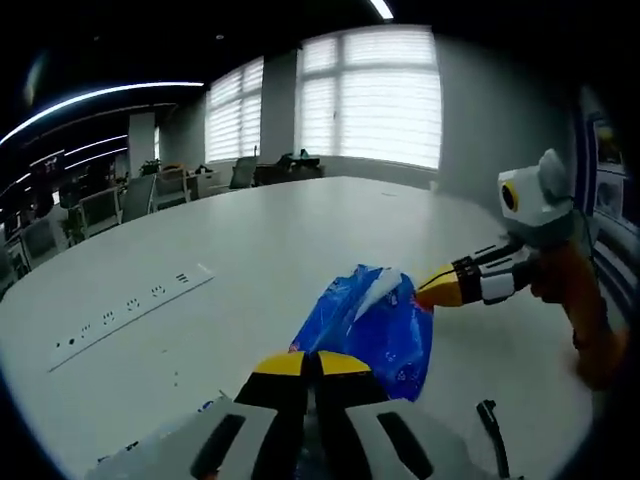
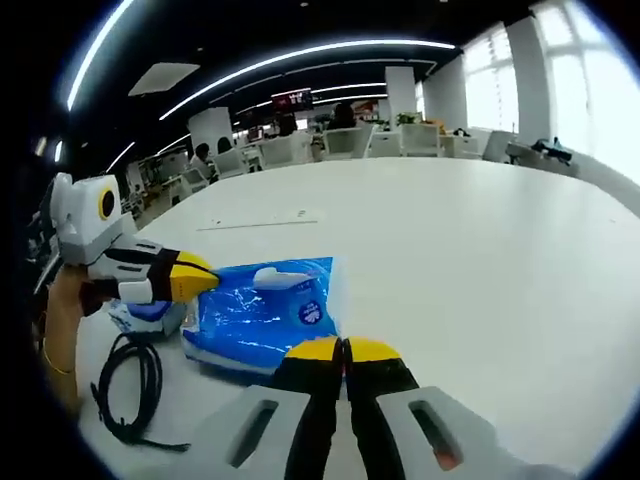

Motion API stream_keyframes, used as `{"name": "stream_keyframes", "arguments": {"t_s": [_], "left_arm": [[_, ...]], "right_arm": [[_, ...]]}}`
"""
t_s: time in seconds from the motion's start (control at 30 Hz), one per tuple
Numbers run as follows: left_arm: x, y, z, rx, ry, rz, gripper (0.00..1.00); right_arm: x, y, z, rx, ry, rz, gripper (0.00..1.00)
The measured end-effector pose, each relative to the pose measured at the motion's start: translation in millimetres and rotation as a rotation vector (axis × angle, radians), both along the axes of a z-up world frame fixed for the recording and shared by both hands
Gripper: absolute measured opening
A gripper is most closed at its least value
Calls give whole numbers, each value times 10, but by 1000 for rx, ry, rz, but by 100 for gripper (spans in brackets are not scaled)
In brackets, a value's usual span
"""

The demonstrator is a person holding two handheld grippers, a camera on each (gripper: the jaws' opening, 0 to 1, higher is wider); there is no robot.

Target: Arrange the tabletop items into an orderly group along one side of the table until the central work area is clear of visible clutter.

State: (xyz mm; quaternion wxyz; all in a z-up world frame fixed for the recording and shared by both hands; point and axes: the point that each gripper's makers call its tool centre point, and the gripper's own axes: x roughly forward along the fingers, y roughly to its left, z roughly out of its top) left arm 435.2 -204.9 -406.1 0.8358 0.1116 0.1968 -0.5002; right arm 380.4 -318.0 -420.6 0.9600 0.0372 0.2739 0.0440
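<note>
Left gripper view has the left gripper point(image 1: 315, 362) with yellow tips pinched together right at the near edge of the blue wipes pack point(image 1: 375, 325); can't tell if it's actually gripping. The right gripper point(image 1: 432, 290), also shut, touches the pack's far corner. It lies flat on the white table point(image 1: 300, 240), long axis running away from the left gripper, with a black cable point(image 2: 125, 385) beside it.

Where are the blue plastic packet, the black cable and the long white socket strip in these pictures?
Blue plastic packet point(image 2: 262, 315): right gripper view, middle of its crinkled top face.
Black cable point(image 2: 128, 388): right gripper view, on its looped coil.
Long white socket strip point(image 1: 132, 314): left gripper view, middle of its flat top.
</note>
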Motion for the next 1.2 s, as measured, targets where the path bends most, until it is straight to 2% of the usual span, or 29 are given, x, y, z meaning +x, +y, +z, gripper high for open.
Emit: {"name": "stream_keyframes", "arguments": {"t_s": [0.33, 0.53, 0.67, 1.0, 1.13, 1.2], "left_arm": [[-21, 8, -7, 24, -5, -18, 5], [-9, 45, 22, 28, -9, -14, 13], [6, 60, 23, 23, -2, -10, 14], [59, 116, 71, 10, -10, 23, 30], [100, 147, 92, -9, -1, 52, 33], [115, 146, 153, -44, 3, 63, 33]], "right_arm": [[-47, 18, -33, -7, 34, 28, 0], [-52, -8, -18, -40, 30, 34, 10], [-79, -63, -14, -44, 36, 31, 12], [-91, -115, 65, -62, -5, 56, 22], [-98, -139, 118, -46, -33, 64, 27], [-87, -115, 184, -30, -63, 79, 30]]}}
